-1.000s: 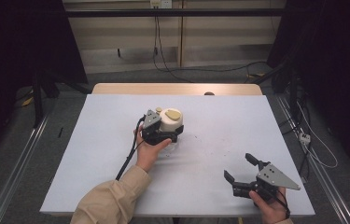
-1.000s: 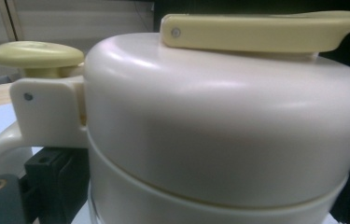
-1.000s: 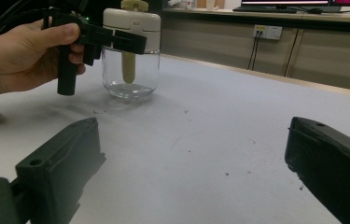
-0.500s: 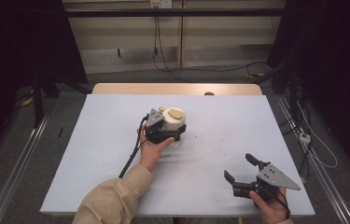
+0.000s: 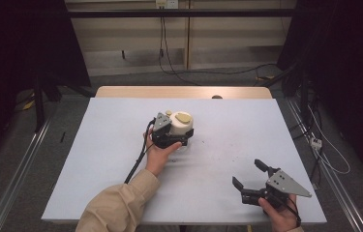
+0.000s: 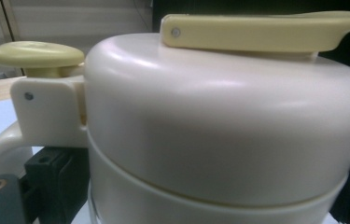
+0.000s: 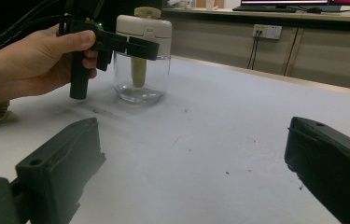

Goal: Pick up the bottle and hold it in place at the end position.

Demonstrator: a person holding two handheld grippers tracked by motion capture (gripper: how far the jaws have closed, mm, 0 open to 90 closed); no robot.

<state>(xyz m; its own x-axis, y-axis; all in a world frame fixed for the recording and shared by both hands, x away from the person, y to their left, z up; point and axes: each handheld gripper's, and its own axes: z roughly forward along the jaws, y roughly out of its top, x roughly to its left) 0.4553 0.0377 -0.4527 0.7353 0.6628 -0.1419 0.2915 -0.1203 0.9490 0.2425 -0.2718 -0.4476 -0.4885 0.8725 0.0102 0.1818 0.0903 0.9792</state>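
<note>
Your left gripper point(image 5: 179, 137) is clamped around the cream lid point(image 6: 219, 116) of the jar point(image 7: 141, 77), which stands mid-table, slightly left. The clear body looks like glass: rigid, breakable, probably slippery, so the lid band is likely the safer hold. Your right gripper point(image 5: 251, 178) rests at the near right, jaws spread and empty.

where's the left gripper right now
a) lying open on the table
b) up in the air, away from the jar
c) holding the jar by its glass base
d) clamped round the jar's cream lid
d, the left gripper has its jaws either side of the jar's cream lid.
</note>
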